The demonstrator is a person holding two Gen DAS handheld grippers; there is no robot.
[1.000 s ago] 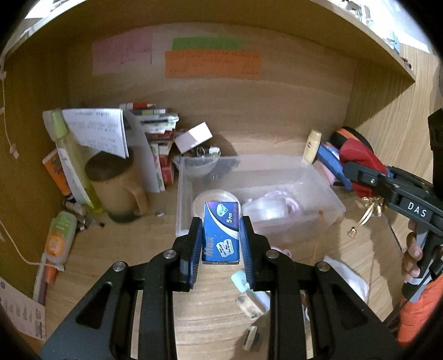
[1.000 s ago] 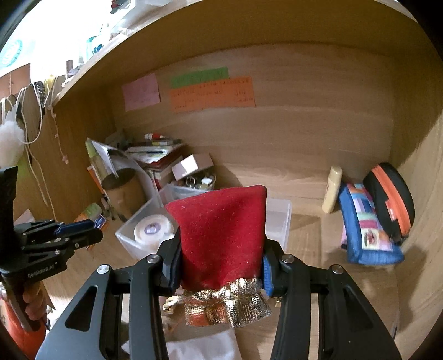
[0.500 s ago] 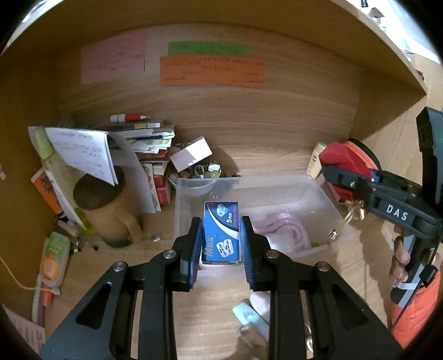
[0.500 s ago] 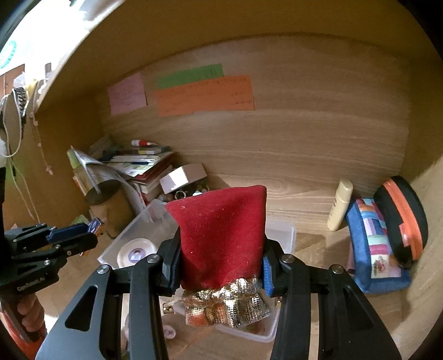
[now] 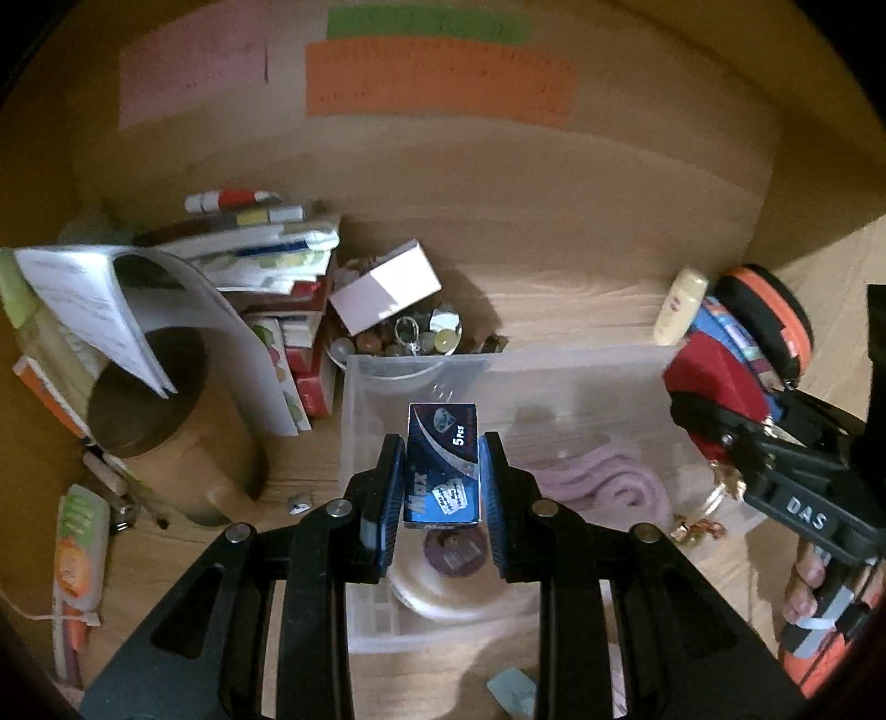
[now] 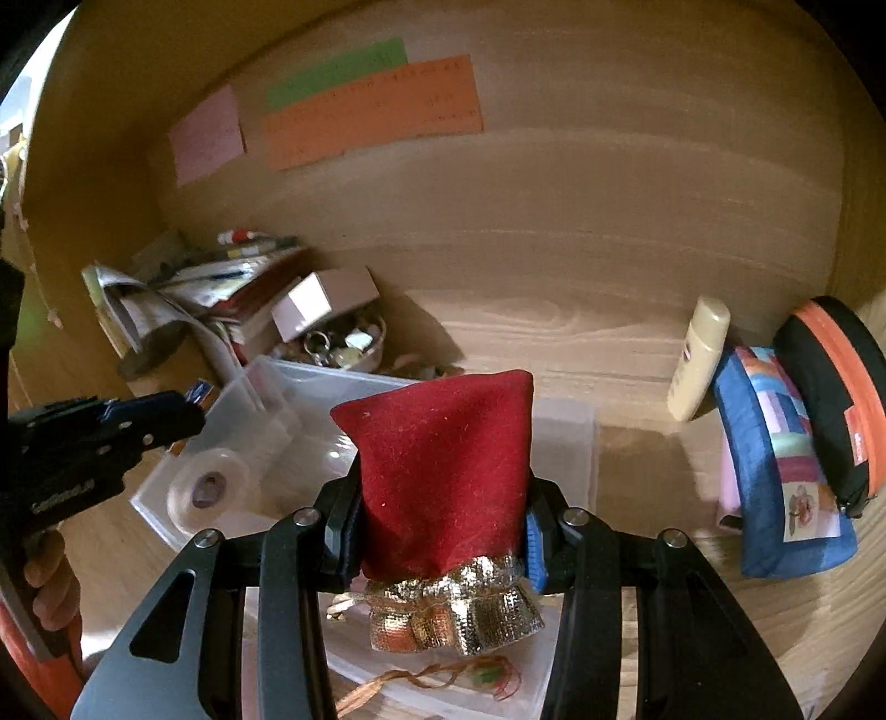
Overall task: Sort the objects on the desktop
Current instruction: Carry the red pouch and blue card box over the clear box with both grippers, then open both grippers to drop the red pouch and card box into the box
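Over 1 clear bin (image 5: 498,371) | 1 blue box (image 5: 442,465) | 1 red pouch (image 6: 443,471) | 1 tape roll (image 6: 207,487)

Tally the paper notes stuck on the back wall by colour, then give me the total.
Pink note: 1
Green note: 1
Orange note: 1
Total: 3
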